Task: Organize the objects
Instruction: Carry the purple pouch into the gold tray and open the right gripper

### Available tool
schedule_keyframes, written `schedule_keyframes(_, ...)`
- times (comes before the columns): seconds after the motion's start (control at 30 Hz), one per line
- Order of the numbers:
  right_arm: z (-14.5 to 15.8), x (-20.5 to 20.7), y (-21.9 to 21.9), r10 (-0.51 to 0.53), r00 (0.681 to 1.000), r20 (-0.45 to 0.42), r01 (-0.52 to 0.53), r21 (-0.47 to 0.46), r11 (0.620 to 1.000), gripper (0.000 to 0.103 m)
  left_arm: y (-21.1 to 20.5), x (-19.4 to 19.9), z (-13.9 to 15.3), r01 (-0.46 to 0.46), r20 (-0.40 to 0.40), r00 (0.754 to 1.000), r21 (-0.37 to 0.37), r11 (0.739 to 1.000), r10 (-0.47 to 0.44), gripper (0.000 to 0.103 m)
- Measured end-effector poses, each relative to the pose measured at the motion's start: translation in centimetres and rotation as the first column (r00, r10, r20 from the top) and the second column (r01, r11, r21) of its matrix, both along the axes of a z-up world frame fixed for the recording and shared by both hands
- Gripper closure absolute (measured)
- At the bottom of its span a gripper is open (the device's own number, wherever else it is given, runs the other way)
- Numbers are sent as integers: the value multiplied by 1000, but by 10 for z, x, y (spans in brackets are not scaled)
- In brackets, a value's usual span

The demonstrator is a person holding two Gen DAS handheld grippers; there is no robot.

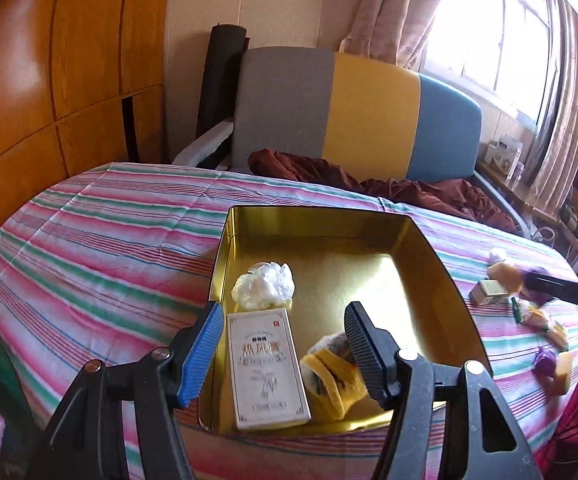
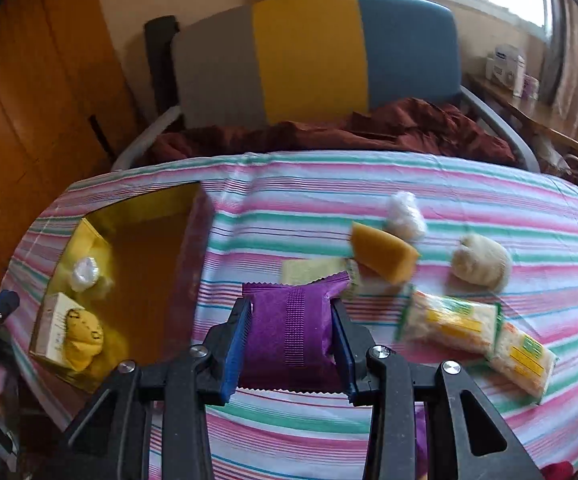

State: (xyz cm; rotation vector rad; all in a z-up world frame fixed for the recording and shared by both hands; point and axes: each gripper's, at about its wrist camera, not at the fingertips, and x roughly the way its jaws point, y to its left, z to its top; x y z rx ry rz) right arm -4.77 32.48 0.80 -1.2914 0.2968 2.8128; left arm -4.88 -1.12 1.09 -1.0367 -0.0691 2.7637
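Striped bedding [image 2: 329, 184] carried a gold tin [image 1: 429, 240] already holding a white box [image 1: 267, 364], crumpled wrap and yellow pouch. Left hand-held gripper [image 1: 285, 344] hung open above it; right hand-held gripper [image 2: 293, 330] clamped a purple packet [image 2: 289, 320], with several snacks left outside.

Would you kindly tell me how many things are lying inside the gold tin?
3: a white crumpled wad toward the far side, a white box near the front, and a yellow plush beside it.
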Motion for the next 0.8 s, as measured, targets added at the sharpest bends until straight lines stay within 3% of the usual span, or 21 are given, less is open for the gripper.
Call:
schedule_keyframes(0.2,-8,-47,-89,179,984,14,-178,-50,983,64,-9,12,5,-27,-4,1000,10,1000,27,39)
schedule_keyframes(0.37,-30,-81,-142,242,969,55,-239,-51,970,64,-18,17,5,-35,-4,999,9,999,35,39)
schedule_keyframes(0.8,-74,-114,-207,316,940,127,-318,-3,948,64,-48,13,-15,-100,48,994,49,994,97,40)
